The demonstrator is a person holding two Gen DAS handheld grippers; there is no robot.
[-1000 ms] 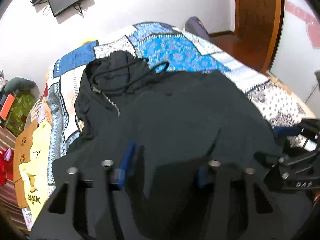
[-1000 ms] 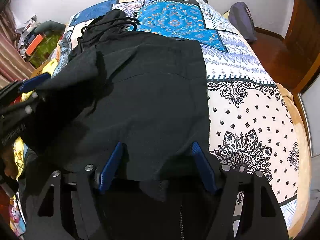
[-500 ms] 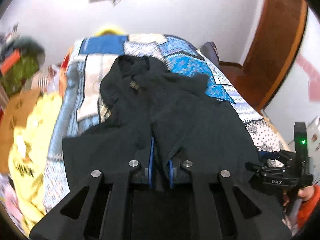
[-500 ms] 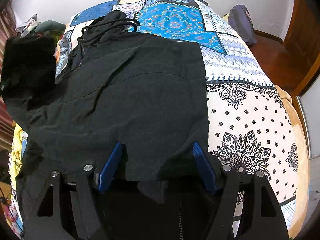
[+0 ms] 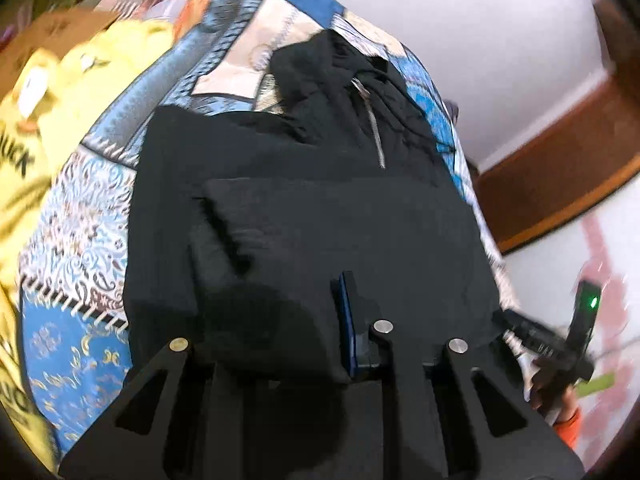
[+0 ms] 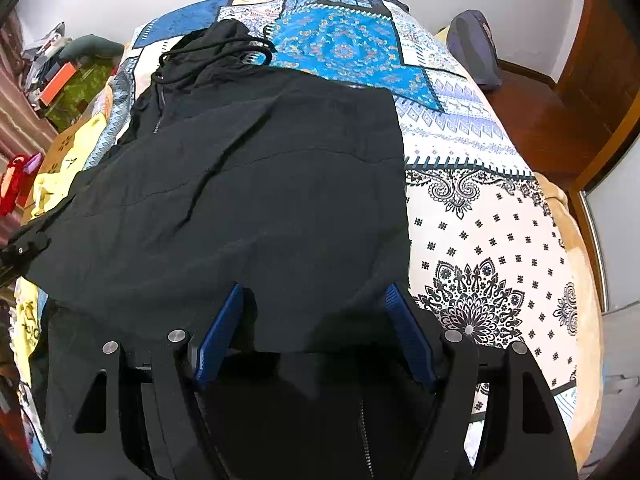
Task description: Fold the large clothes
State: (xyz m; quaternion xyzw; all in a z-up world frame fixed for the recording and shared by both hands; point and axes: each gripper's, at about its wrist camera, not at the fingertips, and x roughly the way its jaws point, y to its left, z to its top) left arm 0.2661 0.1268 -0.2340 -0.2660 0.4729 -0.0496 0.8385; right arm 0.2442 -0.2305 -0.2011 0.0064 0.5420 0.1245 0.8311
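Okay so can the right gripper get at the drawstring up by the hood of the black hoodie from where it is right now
Probably not without moving. The right gripper hangs open over the near hem of the black hoodie, and the drawstring lies at the far end by the hood. Nothing blocks the way; the whole garment simply lies between them.

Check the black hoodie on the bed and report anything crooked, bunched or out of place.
The black hoodie is folded unevenly. Its hood is crumpled at the far end with the drawstring looping loose onto the patterned bedspread. A diagonal crease crosses the top panel, and the left edge trails off slanted rather than square. No damage shows.
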